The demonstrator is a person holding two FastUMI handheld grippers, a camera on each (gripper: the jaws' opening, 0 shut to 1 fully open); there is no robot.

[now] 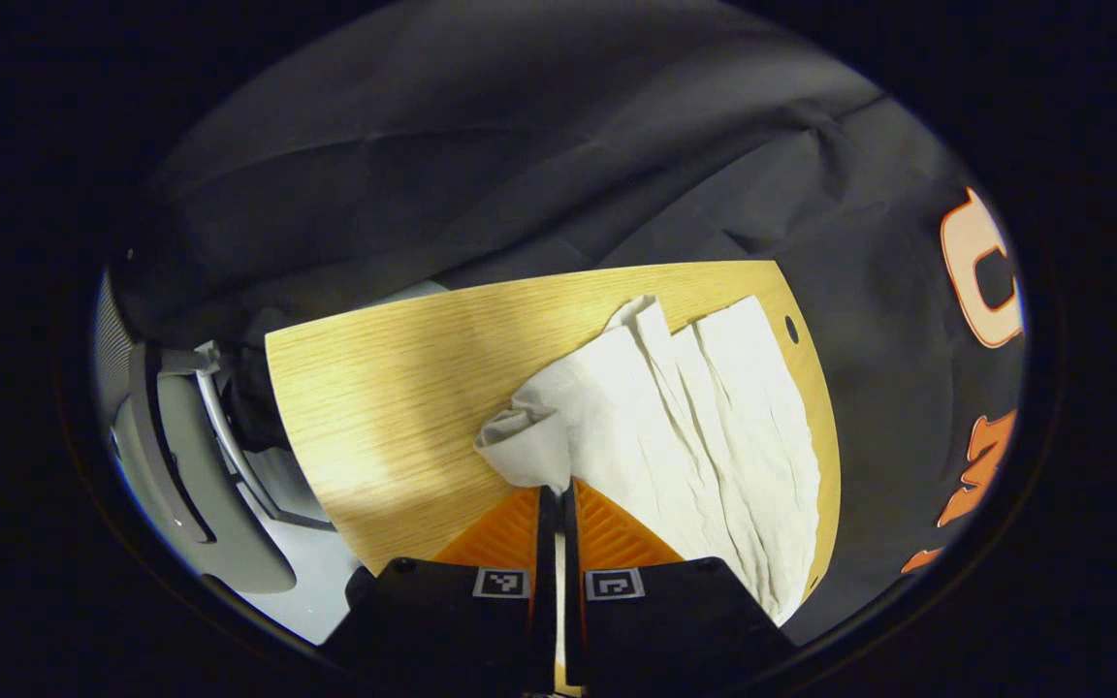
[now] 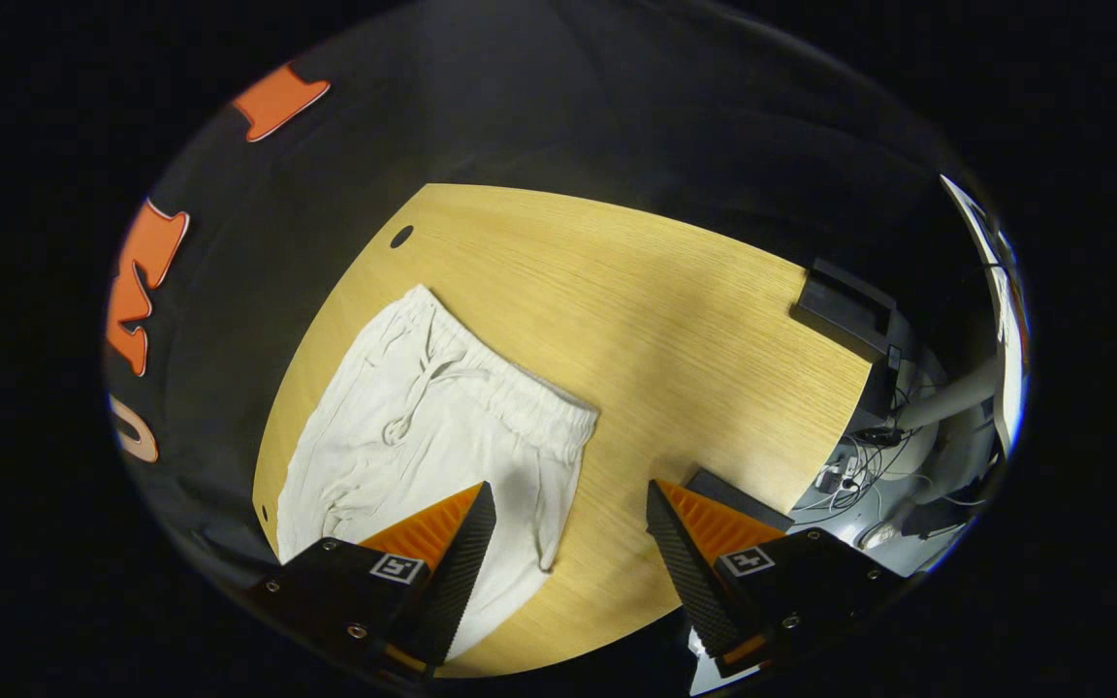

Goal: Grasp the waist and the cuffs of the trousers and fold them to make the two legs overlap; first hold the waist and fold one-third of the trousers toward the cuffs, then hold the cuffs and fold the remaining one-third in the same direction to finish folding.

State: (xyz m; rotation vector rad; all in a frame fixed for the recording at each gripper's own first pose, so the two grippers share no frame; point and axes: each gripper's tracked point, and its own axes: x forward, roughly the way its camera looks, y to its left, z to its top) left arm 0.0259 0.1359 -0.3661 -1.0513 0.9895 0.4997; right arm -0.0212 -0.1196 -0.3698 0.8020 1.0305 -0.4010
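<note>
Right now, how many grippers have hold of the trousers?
1. The left gripper is shut on a bunched cuff end of the trousers. The right gripper hangs open above the waist, gripping nothing.

Right gripper (image 2: pixel 568 519) wide open above table (image 2: pixel 675 330); trousers (image 2: pixel 423 436) flat near its left edge, waistband toward the centre.

Light wood-grain counter (image 2: pixel 675 320) carrying a pair of pale trousers (image 2: pixel 423 436).

In the right gripper view the trousers lie flat ahead and to the left of the hand-held gripper (image 2: pixel 568 528), elastic waist and drawstring toward the counter's middle, bare wood to the right, a small dark hole near the far corner. In the left gripper view the counter (image 1: pixel 394 407) shows the creased trousers (image 1: pixel 704 427) spread rightward along its edge.
</note>
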